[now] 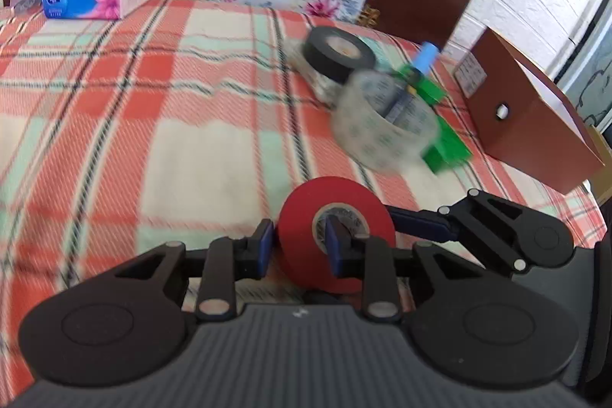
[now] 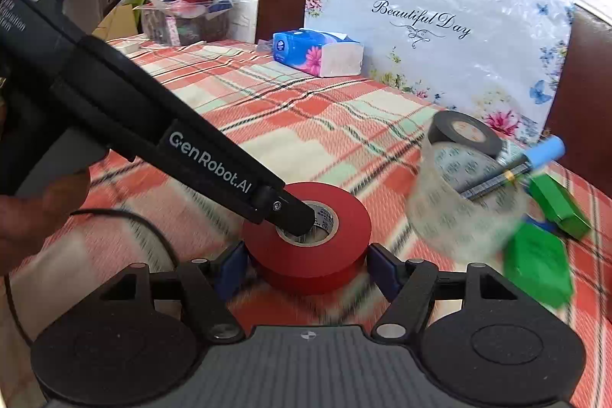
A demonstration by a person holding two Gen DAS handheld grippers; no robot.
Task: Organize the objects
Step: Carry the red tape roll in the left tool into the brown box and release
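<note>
The red tape roll (image 1: 336,234) lies flat on the plaid tablecloth (image 1: 114,102), near the front of the table. The left gripper (image 1: 298,247) has its jaws drawn narrow on the roll's wall — one finger outside the rim, the other down inside the cardboard core — so it grips that roll. In the right wrist view the right gripper (image 2: 306,264) stands wide, a blue pad on either side of the same roll, close to its flanks; whether the pads touch it cannot be told. Farther off to the right sits a clear tape roll (image 2: 464,195) with a blue-capped marker (image 2: 512,169) standing in it, a black tape roll (image 2: 464,132) just behind it, and green blocks (image 2: 539,262) beside it. A tissue pack (image 2: 317,52) lies at the far edge, and a brown box (image 1: 535,109) stands at the right.
</note>
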